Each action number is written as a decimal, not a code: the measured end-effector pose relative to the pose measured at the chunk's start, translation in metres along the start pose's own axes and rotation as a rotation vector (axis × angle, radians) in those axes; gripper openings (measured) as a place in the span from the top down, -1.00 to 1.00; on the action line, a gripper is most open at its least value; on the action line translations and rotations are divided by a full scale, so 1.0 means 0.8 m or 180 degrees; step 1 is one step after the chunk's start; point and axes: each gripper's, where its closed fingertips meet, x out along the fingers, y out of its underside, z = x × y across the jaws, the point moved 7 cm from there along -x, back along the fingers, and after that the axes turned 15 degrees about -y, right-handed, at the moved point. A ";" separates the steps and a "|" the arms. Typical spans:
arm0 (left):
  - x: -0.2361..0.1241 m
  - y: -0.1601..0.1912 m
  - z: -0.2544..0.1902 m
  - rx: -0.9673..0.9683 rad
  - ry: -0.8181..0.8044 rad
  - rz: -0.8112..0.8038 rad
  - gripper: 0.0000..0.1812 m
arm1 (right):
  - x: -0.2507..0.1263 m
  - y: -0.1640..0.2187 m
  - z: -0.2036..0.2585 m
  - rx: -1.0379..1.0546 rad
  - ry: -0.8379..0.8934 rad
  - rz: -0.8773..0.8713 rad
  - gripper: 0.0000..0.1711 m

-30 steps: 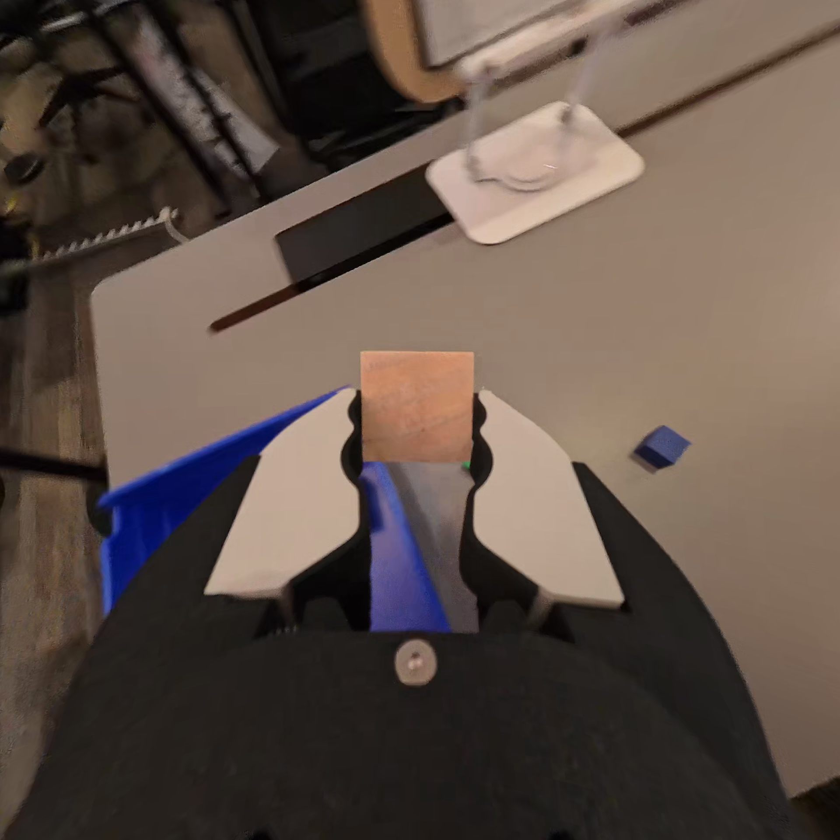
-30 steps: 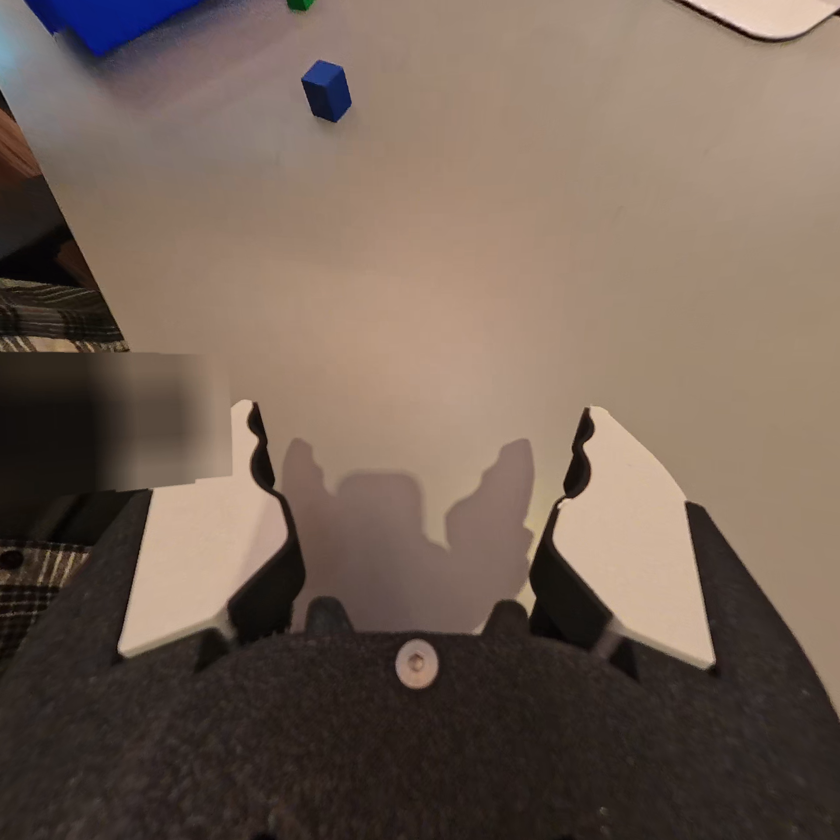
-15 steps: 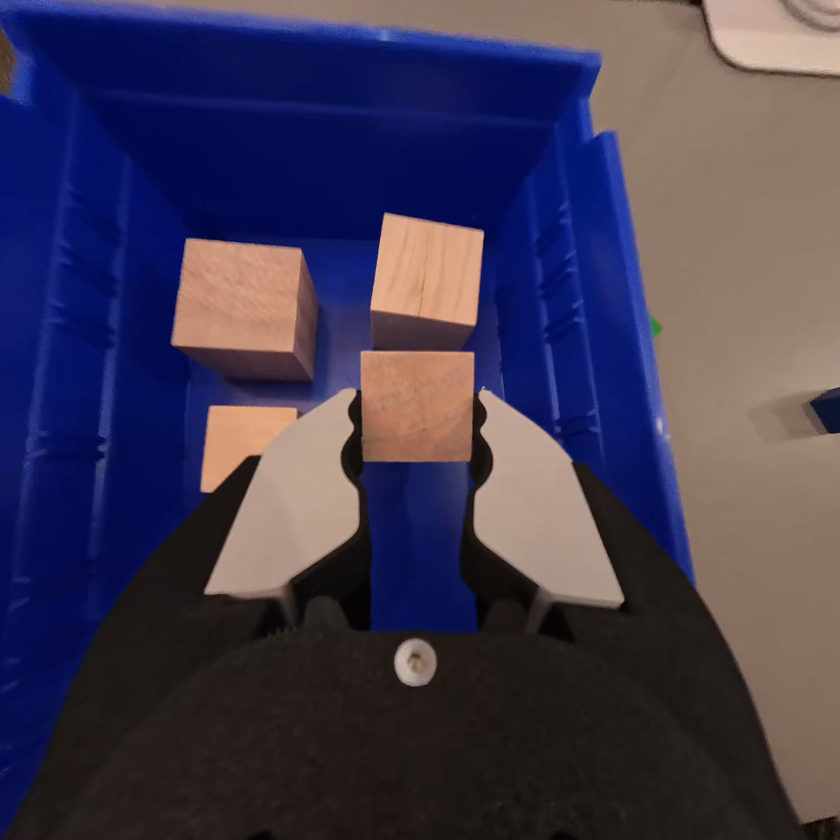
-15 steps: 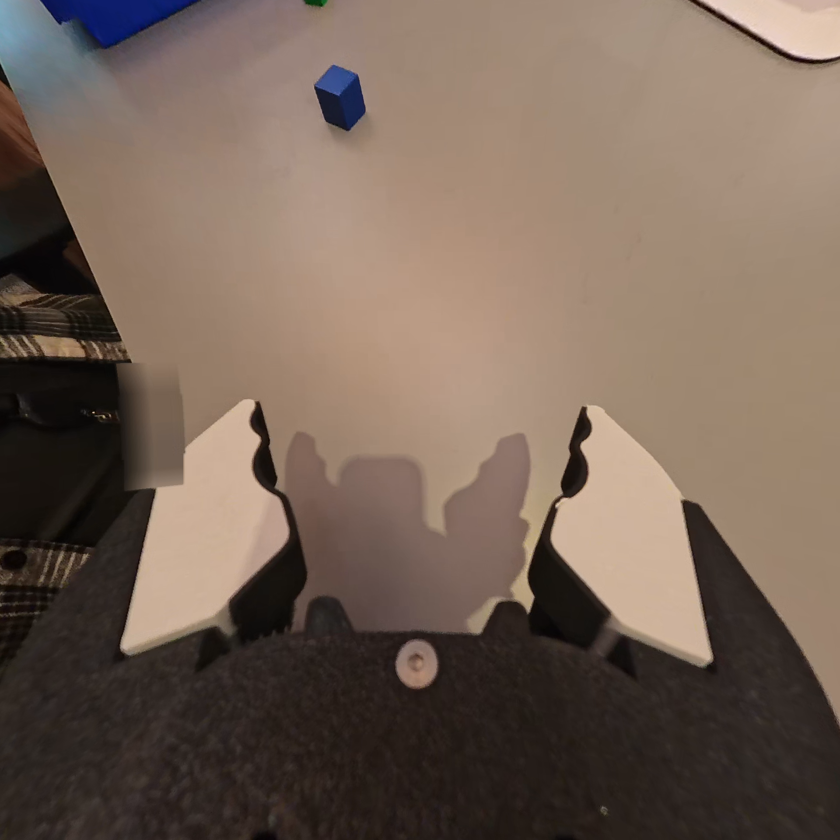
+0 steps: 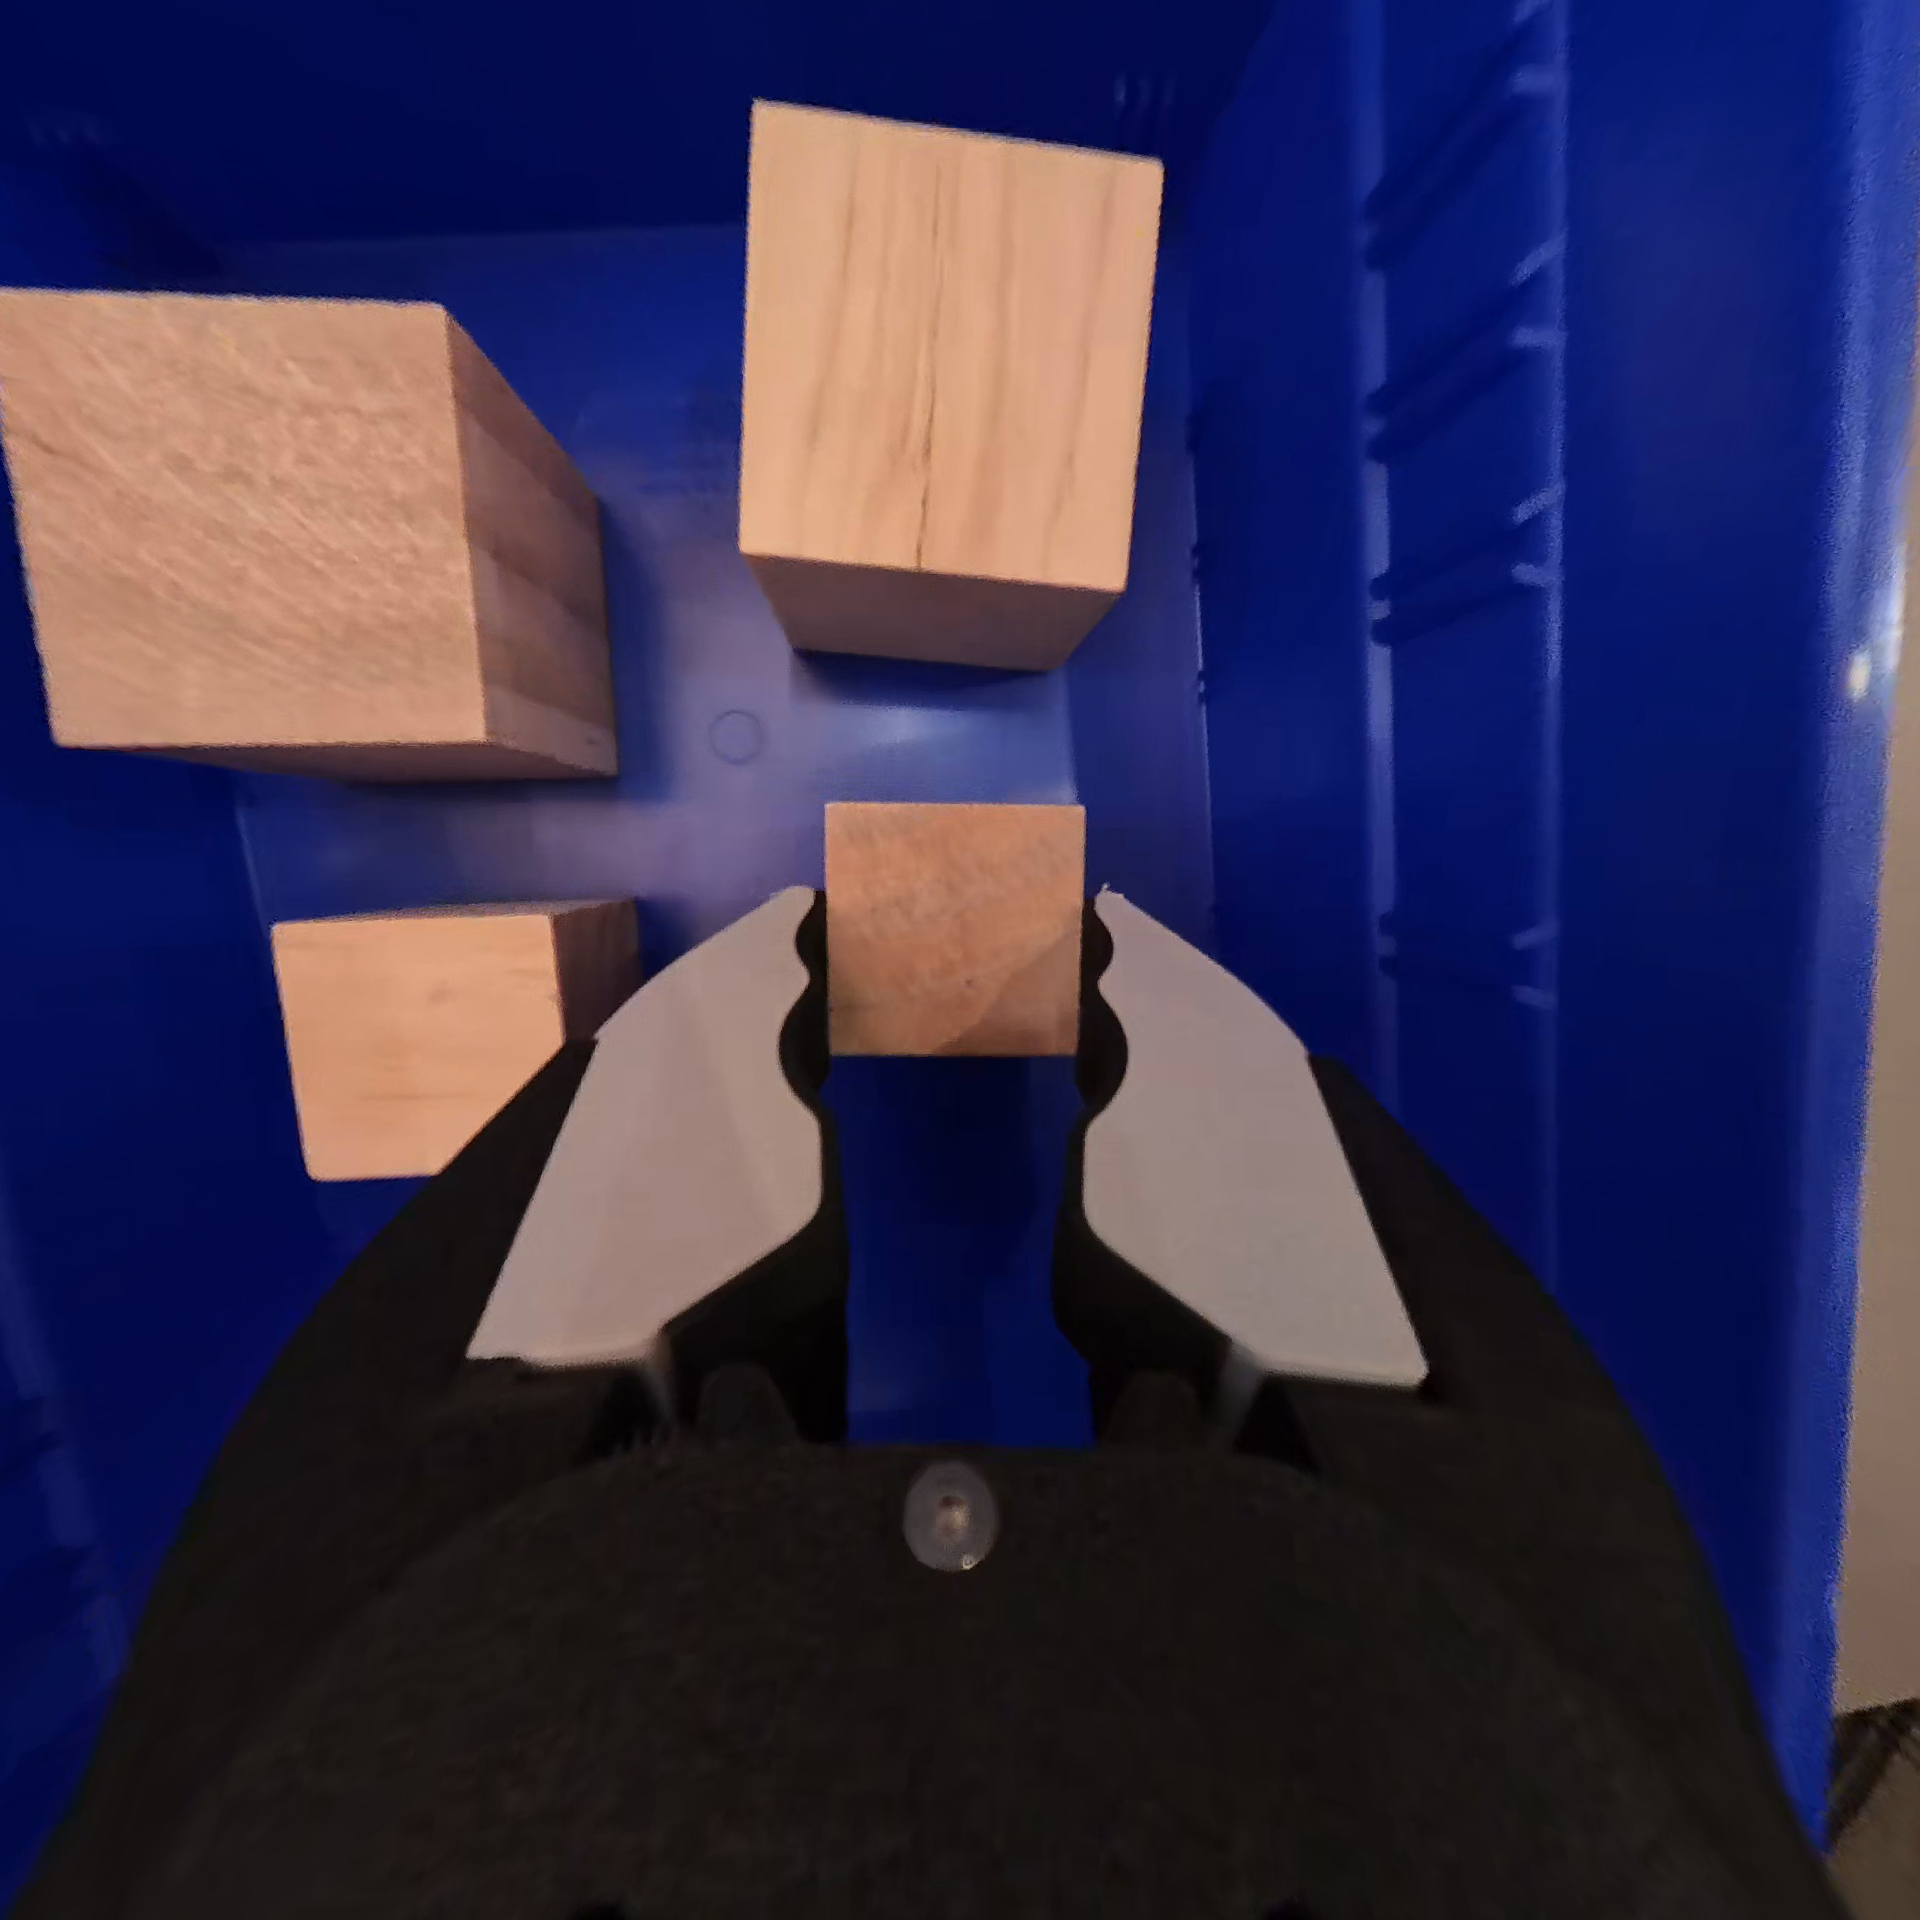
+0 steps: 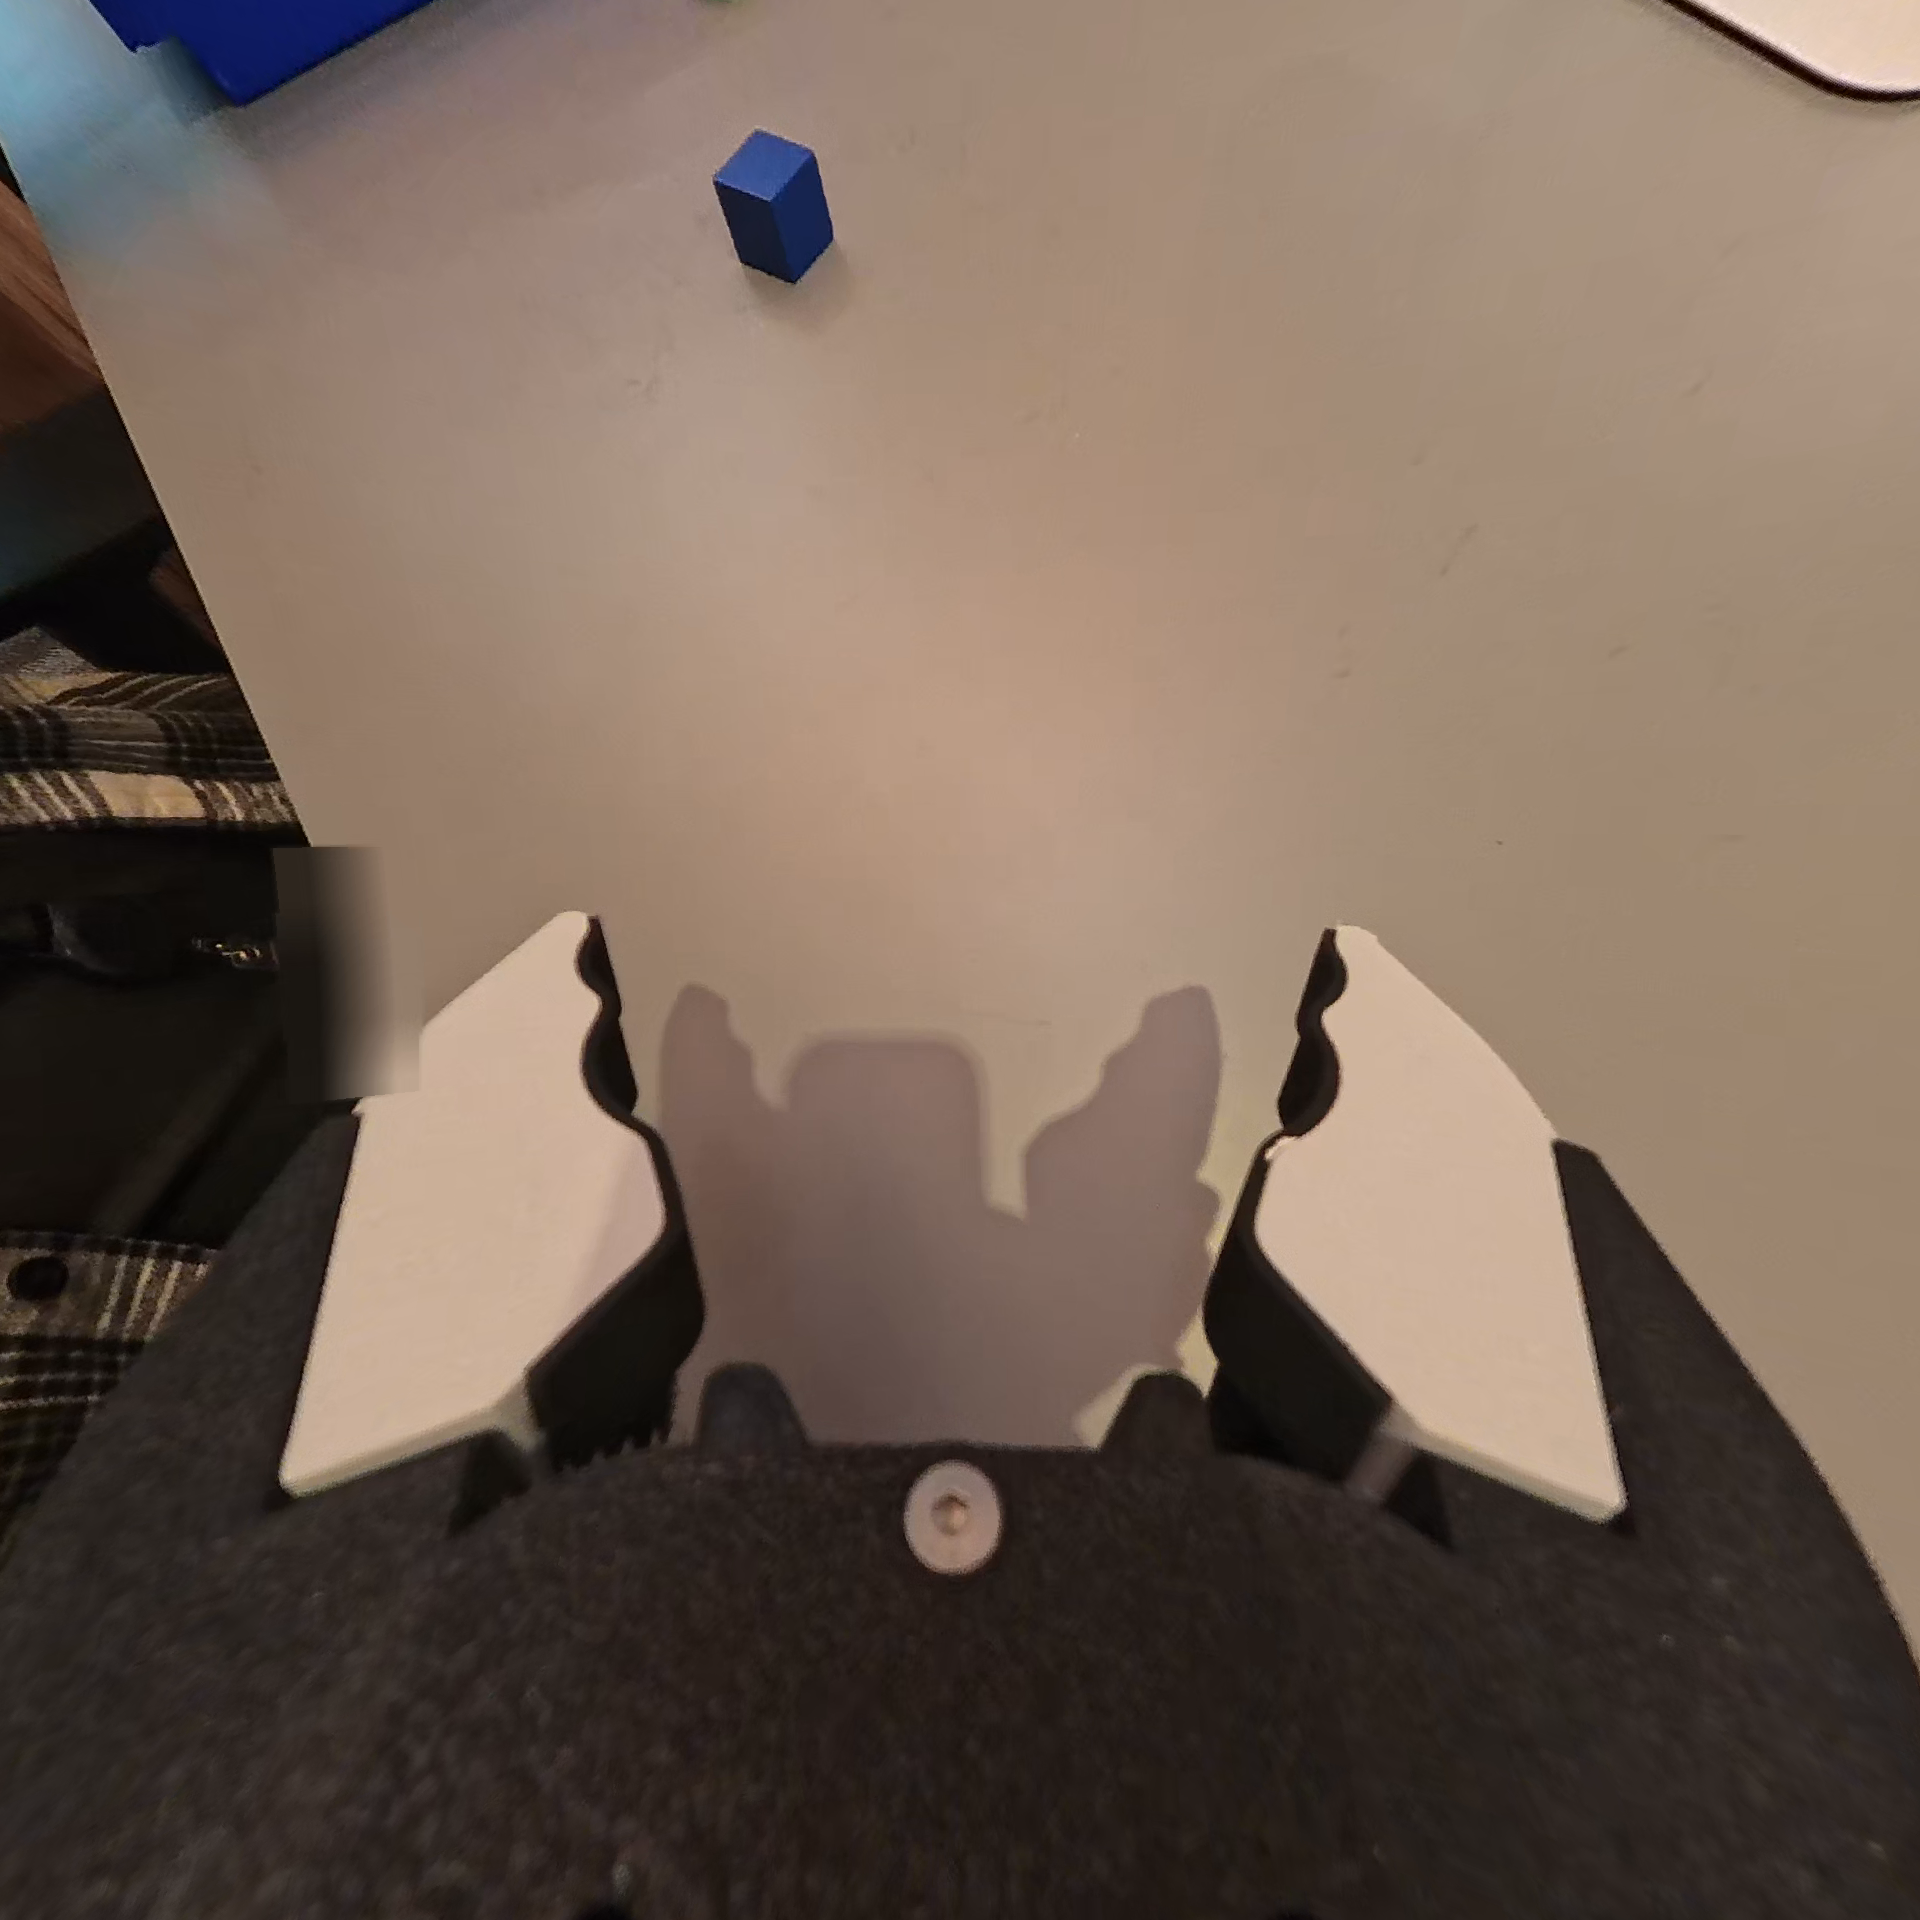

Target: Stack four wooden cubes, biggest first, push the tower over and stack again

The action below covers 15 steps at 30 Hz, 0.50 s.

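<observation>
My left gripper (image 5: 954,935) is shut on a small wooden cube (image 5: 954,928) and holds it low inside a blue bin (image 5: 1455,623). Three more wooden cubes lie on the bin floor: a large one (image 5: 249,520) at the left, a medium one (image 5: 935,353) ahead, and a smaller one (image 5: 416,1039) at the near left, partly hidden by my left finger. My right gripper (image 6: 961,945) is open and empty, hovering over the grey table (image 6: 1039,623).
A small blue block (image 6: 774,216) stands on the table ahead of the right gripper. A corner of the blue bin (image 6: 239,42) shows at the top left and a white base (image 6: 1818,42) at the top right. The table's left edge (image 6: 156,468) is close by. Some 55 centimeters of space lies between my two pairs of fingers. Between my right fingertips and the small blue block (image 6: 774,216) there is roughly 25 centimeters.
My left gripper has swung from above the table down into the blue bin, still shut on the small cube. The right gripper has drifted slightly away from the blue block and stayed open.
</observation>
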 end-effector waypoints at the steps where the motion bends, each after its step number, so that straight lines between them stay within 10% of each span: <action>1: 0.000 0.000 0.000 -0.0005 -0.0004 -0.0018 0.50 | -0.001 0.000 0.000 -0.0002 0.0003 -0.0002 -0.43; 10: -0.007 -0.001 0.007 0.0100 -0.0058 -0.0055 0.14 | -0.004 -0.002 0.001 -0.0003 0.0021 -0.0043 -0.43; 15: -0.085 -0.027 0.031 -0.0088 -0.0232 -0.0807 0.09 | -0.006 -0.007 0.005 -0.0057 0.0044 -0.0058 -0.43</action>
